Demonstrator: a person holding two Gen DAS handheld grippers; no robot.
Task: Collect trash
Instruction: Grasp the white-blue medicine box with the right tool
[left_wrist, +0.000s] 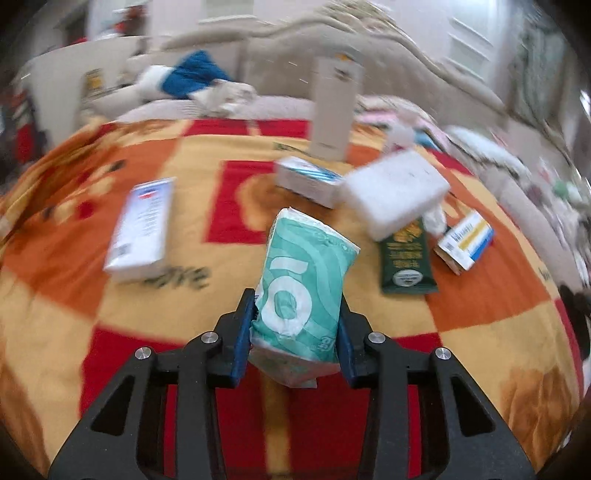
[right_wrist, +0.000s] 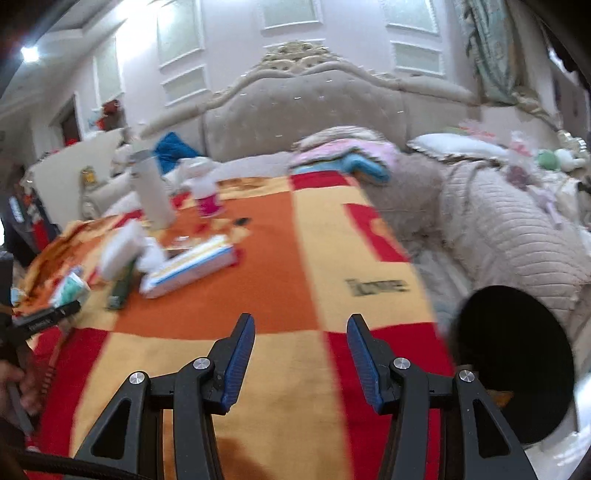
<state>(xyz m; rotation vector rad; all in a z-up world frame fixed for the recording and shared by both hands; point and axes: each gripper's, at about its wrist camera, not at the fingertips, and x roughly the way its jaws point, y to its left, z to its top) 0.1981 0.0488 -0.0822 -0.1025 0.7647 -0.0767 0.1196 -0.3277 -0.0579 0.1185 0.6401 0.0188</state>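
Note:
My left gripper (left_wrist: 295, 325) is shut on a teal tissue pack (left_wrist: 304, 288) and holds it above the blanket. The pack also shows at the far left of the right wrist view (right_wrist: 70, 290), with the left gripper (right_wrist: 48, 317) under it. Trash lies on the blanket beyond: a white box (left_wrist: 142, 229), a blue-striped white box (left_wrist: 310, 181), a white sponge block (left_wrist: 397, 194), a green wrapper (left_wrist: 406, 258) and a yellow-blue box (left_wrist: 465, 242). My right gripper (right_wrist: 301, 343) is open and empty above the blanket. A black bin opening (right_wrist: 513, 362) is at its right.
The bed carries an orange, yellow and red blanket (right_wrist: 280, 280). A tall white cylinder (right_wrist: 151, 192) and a pink-white bottle (right_wrist: 205, 192) stand at the back. Pillows and folded bedding (right_wrist: 343, 158) lie by the padded headboard (right_wrist: 303, 118). A quilted beige cover (right_wrist: 509, 236) is at the right.

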